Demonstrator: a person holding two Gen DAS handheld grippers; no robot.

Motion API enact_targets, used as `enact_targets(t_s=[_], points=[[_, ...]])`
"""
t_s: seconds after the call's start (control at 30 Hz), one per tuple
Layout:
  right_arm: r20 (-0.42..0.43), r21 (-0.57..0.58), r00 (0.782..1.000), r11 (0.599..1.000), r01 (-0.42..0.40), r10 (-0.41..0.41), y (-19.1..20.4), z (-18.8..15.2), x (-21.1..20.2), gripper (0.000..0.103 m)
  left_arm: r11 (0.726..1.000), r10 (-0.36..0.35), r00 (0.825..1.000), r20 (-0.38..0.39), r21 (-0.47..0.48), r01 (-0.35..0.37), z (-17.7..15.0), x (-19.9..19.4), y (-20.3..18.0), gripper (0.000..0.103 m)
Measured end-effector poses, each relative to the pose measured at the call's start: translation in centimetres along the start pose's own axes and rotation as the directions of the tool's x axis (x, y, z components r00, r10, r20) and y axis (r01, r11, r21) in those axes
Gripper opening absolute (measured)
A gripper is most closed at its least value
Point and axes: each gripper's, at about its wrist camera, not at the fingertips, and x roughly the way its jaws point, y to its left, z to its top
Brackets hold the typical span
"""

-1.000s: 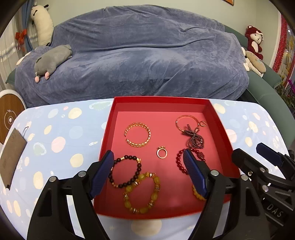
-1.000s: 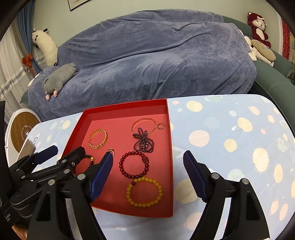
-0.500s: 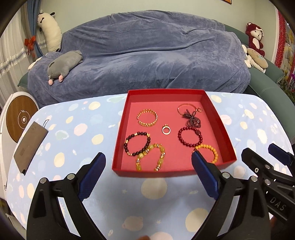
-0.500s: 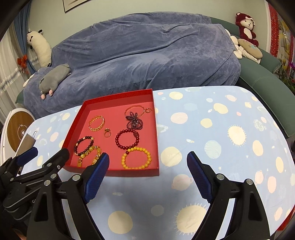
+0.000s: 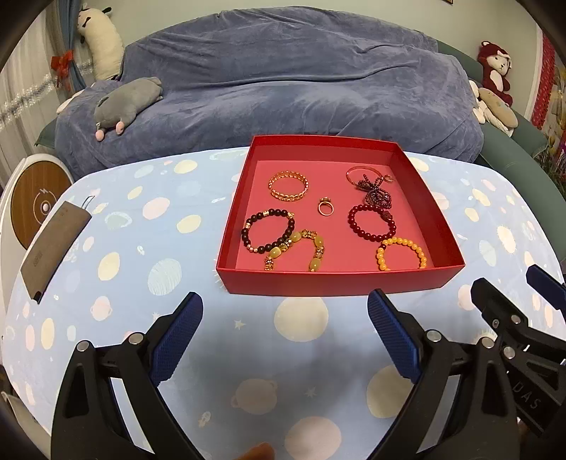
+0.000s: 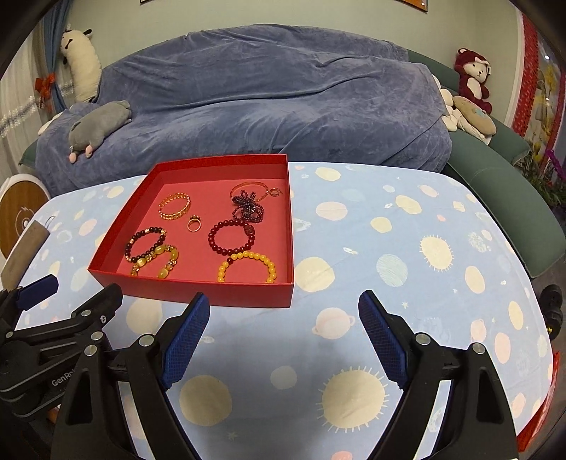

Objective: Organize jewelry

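A sofa draped in a blue-grey velvet cover (image 5: pixel 293 81) fills the back of the room, its green upholstery (image 6: pixel 495 170) showing at the right end. A grey plush animal (image 5: pixel 125 102) lies on the cover, a red plush monkey (image 6: pixel 472 79) sits on the sofa's right end, and a pale green wall (image 6: pixel 283 14) rises behind.

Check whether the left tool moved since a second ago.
Yes. The left tool has pulled back from over the red box; both tips now sit over the tablecloth.
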Motion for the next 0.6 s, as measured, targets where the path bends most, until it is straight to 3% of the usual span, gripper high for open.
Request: enact_targets(t_s=[0.6], points=[[-0.016, 0.000, 1.000, 1.000, -0.013, 0.013, 1.2, -1.0, 1.1, 0.083, 1.000, 0.010, 1.000, 0.024, -0.019, -0.010, -0.6, 1.0, 1.2, 0.090]])
